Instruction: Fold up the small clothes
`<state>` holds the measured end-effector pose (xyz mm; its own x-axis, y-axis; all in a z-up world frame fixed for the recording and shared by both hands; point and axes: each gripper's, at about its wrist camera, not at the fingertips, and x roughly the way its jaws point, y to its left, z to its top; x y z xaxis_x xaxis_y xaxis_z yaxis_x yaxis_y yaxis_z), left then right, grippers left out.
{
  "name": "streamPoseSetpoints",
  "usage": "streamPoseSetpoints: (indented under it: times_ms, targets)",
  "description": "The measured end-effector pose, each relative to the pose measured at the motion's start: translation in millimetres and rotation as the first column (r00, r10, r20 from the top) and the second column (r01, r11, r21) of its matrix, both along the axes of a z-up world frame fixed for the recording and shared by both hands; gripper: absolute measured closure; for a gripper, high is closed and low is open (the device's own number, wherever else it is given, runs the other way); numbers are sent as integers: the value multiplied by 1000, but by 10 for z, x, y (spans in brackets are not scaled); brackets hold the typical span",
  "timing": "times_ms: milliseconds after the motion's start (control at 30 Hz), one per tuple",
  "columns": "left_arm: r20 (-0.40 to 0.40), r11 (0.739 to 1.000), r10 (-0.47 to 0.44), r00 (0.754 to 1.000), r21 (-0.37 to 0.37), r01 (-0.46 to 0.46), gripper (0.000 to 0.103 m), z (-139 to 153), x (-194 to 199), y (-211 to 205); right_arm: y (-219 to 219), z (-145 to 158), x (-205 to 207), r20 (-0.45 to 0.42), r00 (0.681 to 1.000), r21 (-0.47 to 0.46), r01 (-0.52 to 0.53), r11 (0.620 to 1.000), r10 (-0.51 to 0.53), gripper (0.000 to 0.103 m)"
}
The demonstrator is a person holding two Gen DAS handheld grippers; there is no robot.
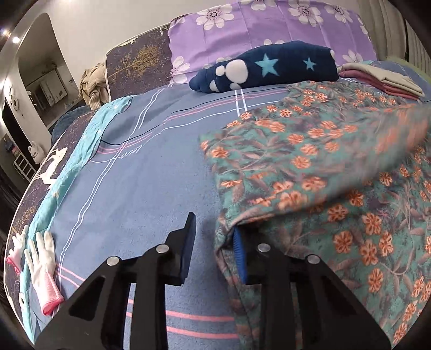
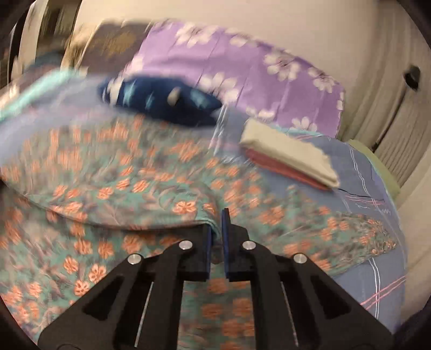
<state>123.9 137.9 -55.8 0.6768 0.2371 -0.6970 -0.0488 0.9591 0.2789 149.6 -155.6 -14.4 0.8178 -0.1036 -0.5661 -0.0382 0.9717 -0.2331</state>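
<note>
The right gripper [image 2: 216, 239] fingers are pinched narrowly on a fold of the floral garment [image 2: 150, 172]. The left gripper [image 1: 212, 247] fingers stand apart, the garment's edge seemingly draped over one. The garment is spread on the blue bed [image 1: 140, 167]; far off lie a purple pillow [image 1: 269, 24], navy blanket [image 1: 269, 67] and folded clothes [image 2: 291, 158].

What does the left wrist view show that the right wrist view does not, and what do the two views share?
Only the left wrist view shows the white gloves with pink cuffs at the bed's edge, the doorway and the left gripper, open, with the floral garment draped over one finger.

Only the right wrist view shows the right gripper shut on a fold of that garment, and the wall behind the bed.

Both show the floral garment, the navy star-patterned cloth, the folded stack, the purple pillow and the blue bedsheet.
</note>
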Motion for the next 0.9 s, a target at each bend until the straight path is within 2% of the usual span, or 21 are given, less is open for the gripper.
streamPoseSetpoints:
  times_ms: [33, 100, 167, 233, 300, 367, 400, 500, 567, 600, 633, 667, 767, 833, 900]
  targets:
    - [2, 1000, 2, 1000, 2, -2, 74, -7, -2, -3, -64, -18, -32, -19, 1000, -21, 2, 1000, -2, 84]
    - [2, 1000, 7, 1000, 7, -7, 73, -25, -6, -7, -136, -140, -93, -45, 998, -92, 29, 995, -33, 60]
    - [0, 1000, 3, 1000, 7, -3, 73, -32, -25, -16, -256, -332, -139, -105, 993, -103, 35, 994, -46, 52]
    - [2, 1000, -8, 1000, 6, 8, 72, -20, -51, -20, -423, -467, -169, -172, 984, -36, 45, 998, -50, 52]
    - [-1, 1000, -21, 1000, 5, 21, 72, -2, -94, -16, -578, -473, -215, -202, 979, 83, 47, 995, -29, 52]
    - [-2, 999, -33, 999, 2, 33, 72, 15, -143, -3, -741, -411, -284, -209, 978, 221, 39, 975, 8, 50]
    - [-1, 999, -39, 999, -3, 39, 72, 31, -179, 13, -836, -356, -294, -205, 978, 309, 30, 950, 36, 48]
    - [5, 998, -35, 999, -43, 35, 72, 78, -251, 88, -998, -244, -247, -200, 977, 483, 30, 875, 76, 42]
    - [10, 993, -34, 999, -111, 35, 72, 125, -282, 152, -1118, -229, -123, -213, 969, 631, 39, 775, 125, 42]
    - [16, 984, -42, 999, -171, 44, 72, 164, -288, 194, -1160, -268, -12, -239, 959, 702, 61, 710, 154, 42]
    - [21, 974, -47, 999, -220, 50, 72, 198, -280, 222, -1159, -296, 66, -262, 951, 731, 84, 677, 166, 42]
    - [27, 967, -47, 999, -249, 52, 72, 224, -264, 239, -1156, -329, 161, -286, 944, 742, 109, 661, 166, 42]
    - [36, 967, -26, 999, -253, 35, 72, 260, -116, 235, -1086, -421, 464, -348, 926, 721, 164, 673, 146, 42]
    - [12, 952, -27, 1000, -304, 30, 72, 217, 85, 271, -993, -476, 683, -364, 918, 714, 166, 680, 159, 42]
    - [-37, 932, -30, 999, -362, 15, 67, 122, 348, 329, -890, -477, 822, -361, 919, 700, 157, 697, 156, 44]
